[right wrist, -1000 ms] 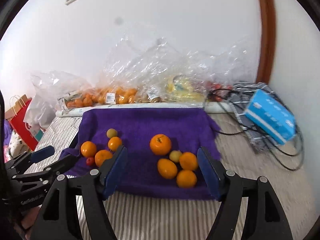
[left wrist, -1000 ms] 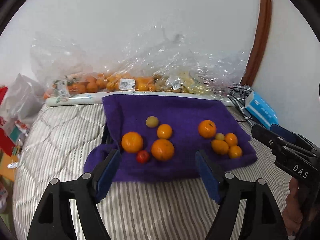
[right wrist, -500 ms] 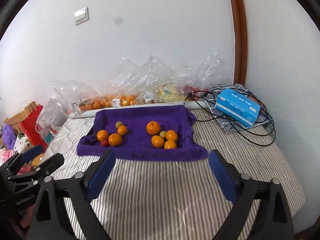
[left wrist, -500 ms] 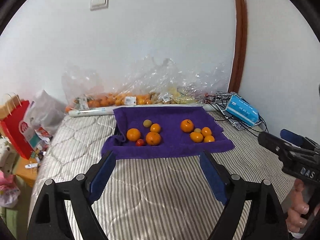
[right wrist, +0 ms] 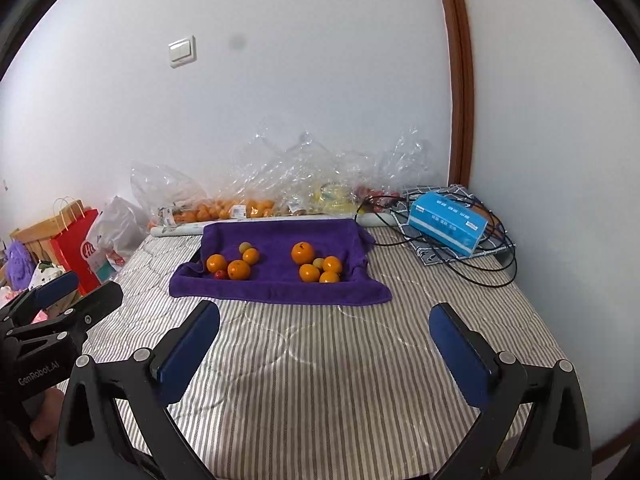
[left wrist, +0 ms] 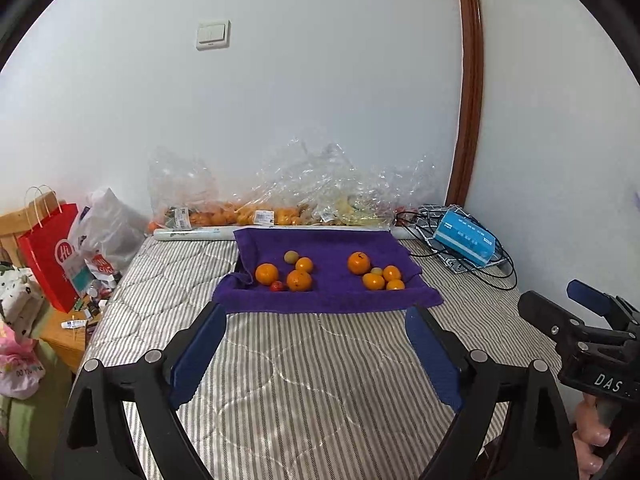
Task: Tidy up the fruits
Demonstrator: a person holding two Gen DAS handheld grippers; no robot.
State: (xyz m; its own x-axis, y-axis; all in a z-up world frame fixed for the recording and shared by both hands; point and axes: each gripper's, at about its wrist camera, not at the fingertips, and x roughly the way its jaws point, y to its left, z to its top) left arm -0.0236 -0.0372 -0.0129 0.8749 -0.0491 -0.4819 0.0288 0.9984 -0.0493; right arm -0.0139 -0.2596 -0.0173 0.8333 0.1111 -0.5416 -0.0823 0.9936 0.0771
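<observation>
Here both tools hang well back over the striped mattress point(left wrist: 320, 380), each spread wide and empty: the left gripper point(left wrist: 316, 354) and the right gripper point(right wrist: 324, 350). The fruit lies far ahead on the purple towel point(left wrist: 328, 296) in two clusters: the left cluster point(left wrist: 286, 274) holds oranges, a pale round fruit and one small red tomato point(left wrist: 276, 286); the right cluster point(left wrist: 376, 274) holds oranges and a pale fruit. The sorting looks close to finished. If the tomato is the odd piece, come down on it from above with a narrowed opening, so the touching orange point(left wrist: 299, 280) is not nudged into rolling.
</observation>
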